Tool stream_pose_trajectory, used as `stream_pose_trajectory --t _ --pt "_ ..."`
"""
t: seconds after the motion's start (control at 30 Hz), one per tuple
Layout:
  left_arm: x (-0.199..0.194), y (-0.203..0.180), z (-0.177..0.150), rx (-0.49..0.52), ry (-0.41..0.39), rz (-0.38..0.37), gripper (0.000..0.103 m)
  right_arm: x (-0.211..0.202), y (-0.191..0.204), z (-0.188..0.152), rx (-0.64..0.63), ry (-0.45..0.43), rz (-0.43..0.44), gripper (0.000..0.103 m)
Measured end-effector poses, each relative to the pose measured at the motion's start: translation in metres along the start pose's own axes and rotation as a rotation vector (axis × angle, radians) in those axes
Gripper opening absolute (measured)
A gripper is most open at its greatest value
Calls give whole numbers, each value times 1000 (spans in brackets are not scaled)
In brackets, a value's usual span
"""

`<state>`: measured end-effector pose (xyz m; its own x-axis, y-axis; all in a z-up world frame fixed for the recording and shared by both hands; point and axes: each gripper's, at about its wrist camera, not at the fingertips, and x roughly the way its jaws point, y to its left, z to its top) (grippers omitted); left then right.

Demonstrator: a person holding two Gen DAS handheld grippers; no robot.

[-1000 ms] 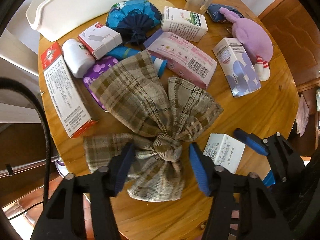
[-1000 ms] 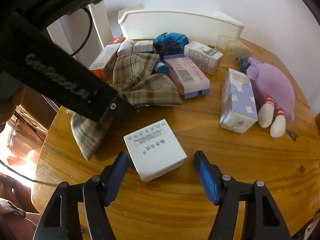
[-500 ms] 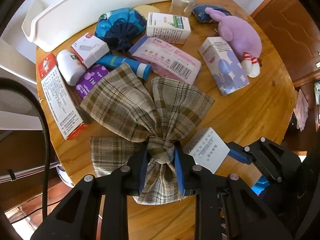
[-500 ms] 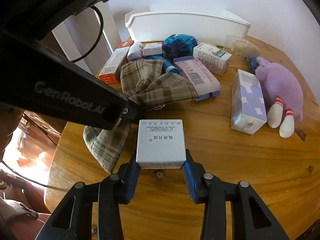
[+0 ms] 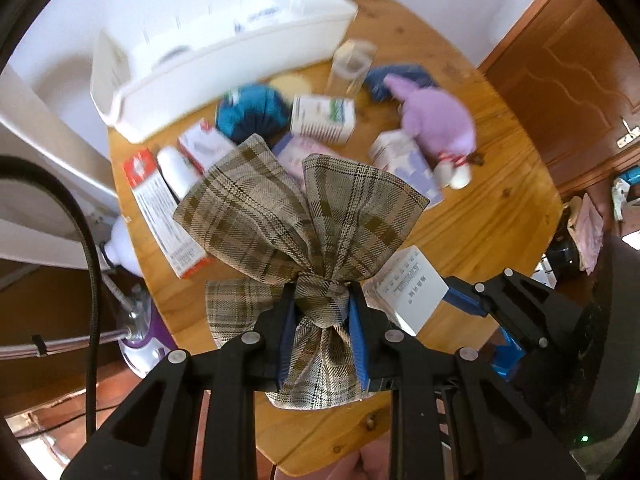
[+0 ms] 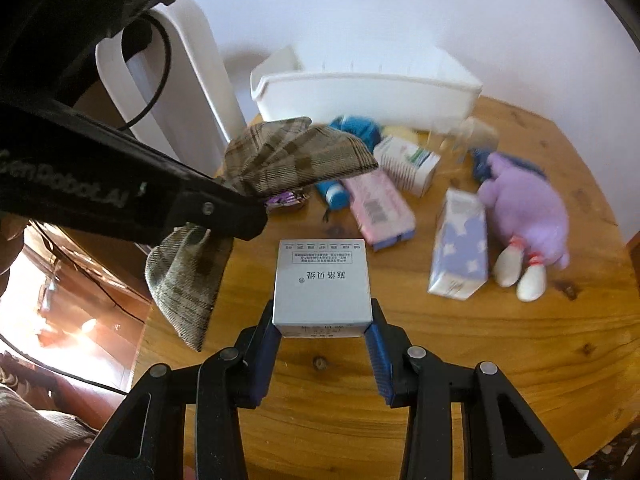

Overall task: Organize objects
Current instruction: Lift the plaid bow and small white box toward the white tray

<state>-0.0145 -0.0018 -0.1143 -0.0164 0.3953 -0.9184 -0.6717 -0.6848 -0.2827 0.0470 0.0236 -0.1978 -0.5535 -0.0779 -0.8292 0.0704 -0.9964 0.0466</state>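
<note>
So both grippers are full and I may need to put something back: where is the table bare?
Bare wood runs along the near edge, in front of the starred box and purple plush. Toward the white bin it is crowded with boxes.

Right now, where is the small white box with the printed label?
In the right wrist view the small white box sits clamped in the right hand-held gripper, above the wooden table, with the plaid cloth bow to its left.
</note>
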Motion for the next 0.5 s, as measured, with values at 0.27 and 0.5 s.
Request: stream_pose_trajectory --t 0.27,0.5 --pt "-57 6 25 -19 -127 -13 26 -50 -11 36 -11 -77 -46 42" --pt "-106 12 55 -74 -236 -66 26 -84 -22 80 0 -138 -62 42"
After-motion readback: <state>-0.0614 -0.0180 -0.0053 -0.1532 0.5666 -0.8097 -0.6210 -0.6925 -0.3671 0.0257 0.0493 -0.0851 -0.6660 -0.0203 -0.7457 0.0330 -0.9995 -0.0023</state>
